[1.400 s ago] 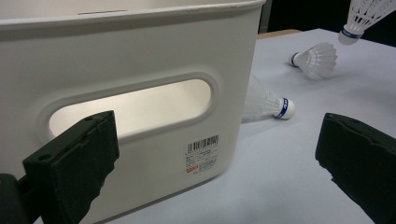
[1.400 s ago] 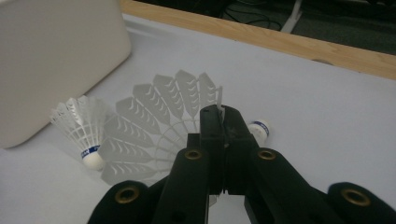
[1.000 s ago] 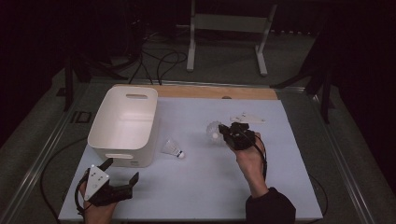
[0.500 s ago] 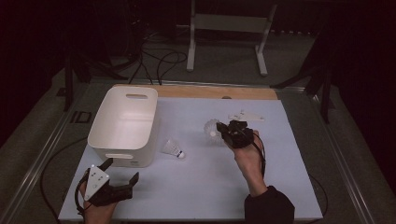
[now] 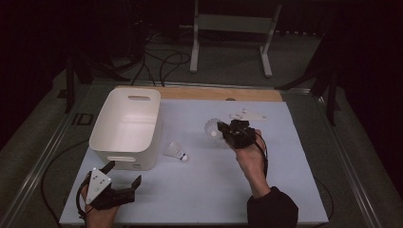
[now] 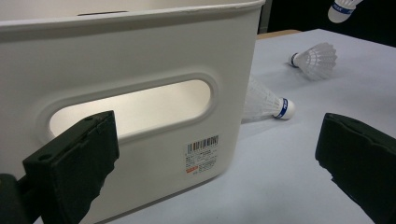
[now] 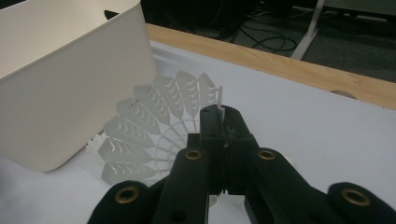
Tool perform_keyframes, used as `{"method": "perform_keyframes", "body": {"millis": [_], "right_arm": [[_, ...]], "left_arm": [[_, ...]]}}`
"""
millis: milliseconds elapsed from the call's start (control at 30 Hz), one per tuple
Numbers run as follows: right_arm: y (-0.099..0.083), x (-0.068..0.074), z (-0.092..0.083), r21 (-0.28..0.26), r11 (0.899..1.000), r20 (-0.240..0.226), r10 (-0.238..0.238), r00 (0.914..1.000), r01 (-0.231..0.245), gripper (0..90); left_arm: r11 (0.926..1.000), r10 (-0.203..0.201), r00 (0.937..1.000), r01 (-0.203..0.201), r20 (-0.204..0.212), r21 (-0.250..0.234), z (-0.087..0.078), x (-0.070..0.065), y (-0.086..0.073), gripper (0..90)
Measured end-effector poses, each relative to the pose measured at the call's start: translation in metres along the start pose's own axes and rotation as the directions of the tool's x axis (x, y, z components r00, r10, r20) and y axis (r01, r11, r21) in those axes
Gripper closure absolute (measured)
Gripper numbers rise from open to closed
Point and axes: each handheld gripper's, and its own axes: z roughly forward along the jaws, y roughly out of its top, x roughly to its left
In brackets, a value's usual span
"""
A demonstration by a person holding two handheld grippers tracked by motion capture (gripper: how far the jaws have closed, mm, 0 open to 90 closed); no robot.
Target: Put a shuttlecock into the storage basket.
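Shuttlecock was clamped by its skirt rim in the right gripper; bin lay toward the table's left edge. Left gripper jaws stood apart, idle at the near-left corner.

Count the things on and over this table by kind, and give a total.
shuttlecock: 3, one in the right gripper at, one beside the bin, one farther off on the table
white bin: 1
hand-held grippers: 2, counting the left gripper
Total: 6
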Motion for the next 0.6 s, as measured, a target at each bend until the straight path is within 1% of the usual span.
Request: {"method": "perform_keyframes", "body": {"millis": [400,533,600], "right_arm": [[0.011,0.005,0.001,-0.016,1.0,-0.012,-0.009,0.9999,0.009,89.0],[0.013,0.005,0.002,-0.014,1.0,-0.011,-0.011,0.9999,0.011,89.1],[0.014,0.006,0.002,-0.015,1.0,-0.013,-0.006,0.9999,0.006,89.1]], "left_arm": [[1.0,0.0,1.0,0.0,0.0,-0.002,0.0,0.0,0.0,0.2],[1.0,0.0,1.0,0.0,0.0,-0.001,0.0,0.0,0.0,0.2],[1.0,0.0,1.0,0.0,0.001,-0.001,0.0,0.0,0.0,0.2]]}}
